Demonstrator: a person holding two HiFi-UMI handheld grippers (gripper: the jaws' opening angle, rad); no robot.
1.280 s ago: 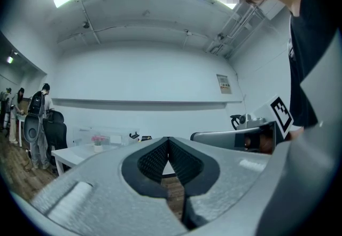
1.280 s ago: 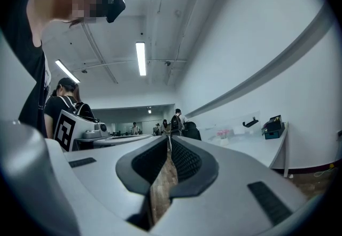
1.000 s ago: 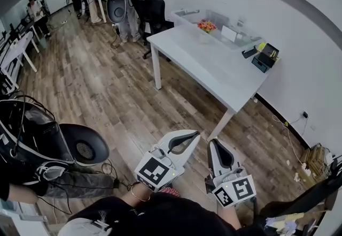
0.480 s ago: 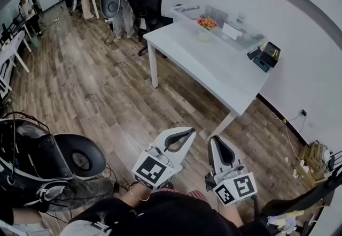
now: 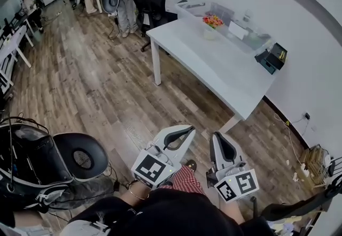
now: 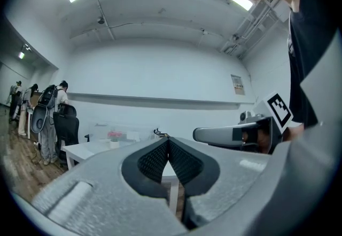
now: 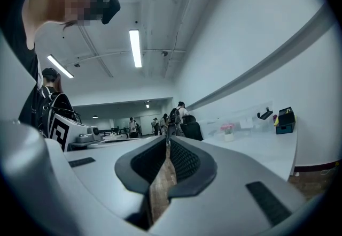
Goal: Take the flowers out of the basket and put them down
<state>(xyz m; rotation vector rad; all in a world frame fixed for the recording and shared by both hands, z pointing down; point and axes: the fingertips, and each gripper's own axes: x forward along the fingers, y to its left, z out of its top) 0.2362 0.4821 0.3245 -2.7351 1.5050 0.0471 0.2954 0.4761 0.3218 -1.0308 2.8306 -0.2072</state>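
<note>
Both the left gripper [image 5: 190, 133] and right gripper [image 5: 217, 136] are closed, holding nothing. Well ahead, the flowers [image 5: 212, 20] sit in the basket [image 5: 210, 32] at the far end of the table [image 5: 214, 63], more in line with the right gripper

Head view steeply down, gripper views level, sharing table [image 5: 214, 69]
</note>
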